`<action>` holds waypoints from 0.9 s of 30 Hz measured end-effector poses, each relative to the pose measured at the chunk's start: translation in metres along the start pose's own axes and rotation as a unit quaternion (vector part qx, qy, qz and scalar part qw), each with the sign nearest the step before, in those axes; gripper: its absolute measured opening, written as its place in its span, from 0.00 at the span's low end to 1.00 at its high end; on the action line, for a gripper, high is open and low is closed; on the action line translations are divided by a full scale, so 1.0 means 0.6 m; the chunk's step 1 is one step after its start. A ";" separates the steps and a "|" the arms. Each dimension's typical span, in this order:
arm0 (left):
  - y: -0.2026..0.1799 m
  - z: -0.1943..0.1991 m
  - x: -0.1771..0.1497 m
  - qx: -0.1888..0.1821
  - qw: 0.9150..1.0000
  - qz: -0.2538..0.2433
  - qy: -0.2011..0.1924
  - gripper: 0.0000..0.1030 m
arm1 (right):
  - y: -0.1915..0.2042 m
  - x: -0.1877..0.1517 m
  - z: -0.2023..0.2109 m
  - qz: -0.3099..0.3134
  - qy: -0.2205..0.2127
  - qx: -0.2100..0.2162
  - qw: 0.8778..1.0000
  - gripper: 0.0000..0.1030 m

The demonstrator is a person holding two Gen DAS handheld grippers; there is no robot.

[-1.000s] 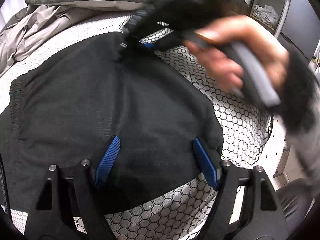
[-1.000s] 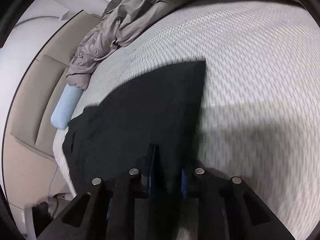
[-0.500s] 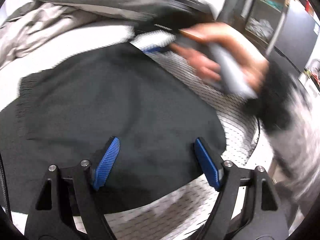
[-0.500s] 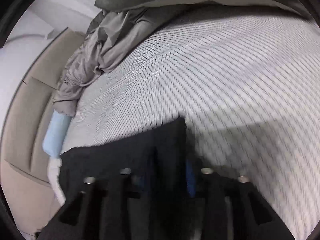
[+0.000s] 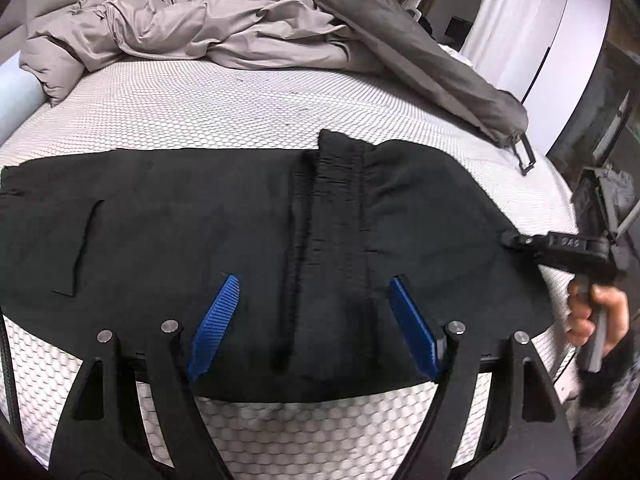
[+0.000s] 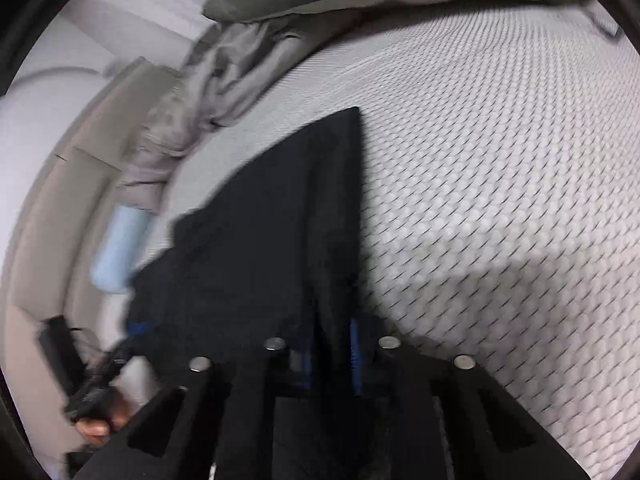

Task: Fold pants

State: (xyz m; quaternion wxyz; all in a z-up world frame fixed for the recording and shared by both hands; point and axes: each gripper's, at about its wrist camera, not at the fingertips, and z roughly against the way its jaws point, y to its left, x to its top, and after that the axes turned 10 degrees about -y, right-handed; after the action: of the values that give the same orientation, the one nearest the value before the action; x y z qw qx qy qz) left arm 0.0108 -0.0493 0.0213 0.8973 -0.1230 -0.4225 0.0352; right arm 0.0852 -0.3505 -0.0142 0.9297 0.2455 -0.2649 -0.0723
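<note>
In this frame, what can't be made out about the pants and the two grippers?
- Left wrist view: the pants run past the left edge, so their full length is cut off.
- Left wrist view: the right gripper sits at the pants' edge; its fingertips are lost against the dark cloth.
- Right wrist view: blurred; black cloth sits between the closed pads, but how many layers is unclear.
- Right wrist view: the left gripper is a dark smear.
</note>
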 end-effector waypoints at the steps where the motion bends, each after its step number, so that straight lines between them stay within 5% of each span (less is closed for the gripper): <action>1: 0.007 0.001 0.004 0.001 1.000 -0.008 0.000 0.73 | 0.003 -0.008 0.017 0.005 -0.011 -0.008 1.000 0.22; 6: -0.039 0.015 0.003 -0.020 0.996 -0.082 -0.016 0.73 | 0.068 -0.053 0.099 0.083 -0.066 -0.025 0.994 0.26; 10: -0.122 -0.011 0.025 -0.077 0.990 -0.120 0.007 0.73 | 0.145 -0.098 0.081 0.146 -0.040 0.002 0.989 0.27; 14: -0.181 -0.062 0.021 -0.102 0.974 -0.196 0.044 0.72 | 0.165 -0.126 0.019 0.181 -0.002 0.000 0.983 0.28; 17: -0.166 -0.092 -0.018 -0.070 0.969 -0.227 0.072 0.63 | 0.157 -0.132 -0.014 0.204 0.011 -0.001 0.979 0.26; 18: -0.145 -0.087 -0.027 -0.086 0.969 -0.223 0.061 0.63 | 0.153 -0.136 -0.006 0.227 0.004 -0.009 0.974 0.26; 22: -0.106 -0.056 -0.031 -0.087 0.969 -0.224 0.052 0.62 | 0.131 -0.134 0.015 0.282 -0.037 -0.125 0.951 0.27; 27: -0.085 -0.022 -0.023 -0.068 0.977 -0.196 0.037 0.62 | 0.112 -0.130 0.059 0.256 -0.064 -0.119 0.957 0.29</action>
State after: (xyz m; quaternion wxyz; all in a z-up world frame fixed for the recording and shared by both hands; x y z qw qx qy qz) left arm 0.0099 -0.1036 0.0157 0.8914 -0.0995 -0.4061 -0.1751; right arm 0.0007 -0.2865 0.0095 0.9206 0.0516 -0.3676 0.1211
